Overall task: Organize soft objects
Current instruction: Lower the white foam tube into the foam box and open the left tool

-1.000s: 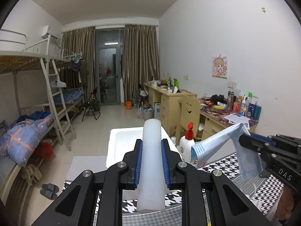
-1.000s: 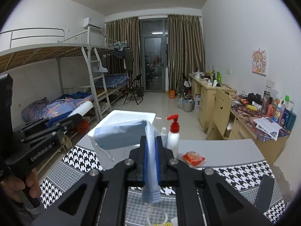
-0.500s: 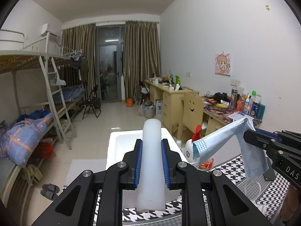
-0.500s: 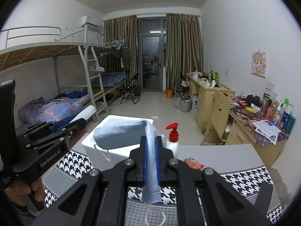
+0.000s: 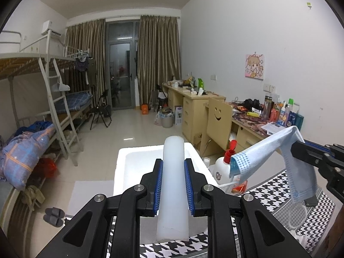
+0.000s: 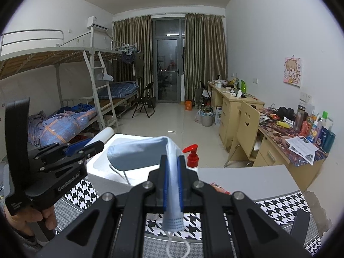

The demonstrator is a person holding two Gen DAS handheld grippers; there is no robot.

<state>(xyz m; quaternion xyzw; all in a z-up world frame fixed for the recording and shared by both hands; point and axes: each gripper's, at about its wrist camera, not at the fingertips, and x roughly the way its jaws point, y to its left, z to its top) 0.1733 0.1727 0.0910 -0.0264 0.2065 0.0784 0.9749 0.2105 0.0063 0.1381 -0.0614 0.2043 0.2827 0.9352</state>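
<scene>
**Both loads carried toward the box**

Left claw [image 5: 173,185]: blue pads pinch a white foam roll [image 5: 173,185] near its middle; the roll points forward along the fingers, its far end over the white box [image 5: 137,161]. Against the frame a second back, the box looks larger and sits more squarely under the roll, so this hand has closed in on it. Grip unchanged.

Centre: the box stands open at the far edge of the bench [image 6: 253,176], on the grey strip beyond the houndstooth cloth [image 6: 279,208]. A pump bottle [image 6: 192,157] with a red head stands just beside the box's right side; a small red packet lies near it.

Right claw [image 6: 172,182]: pressed together on a blue mask [image 6: 137,154], folded over the pads; one half juts left toward the box, the other hangs below with its ear loop dangling. It too has crept forward, slightly.

Judgement: both soft items are airborne and nearing the box, neither yet inside. Likely next: lower and release the roll first. Risk: the mask's loop may snag the bottle pump.
</scene>
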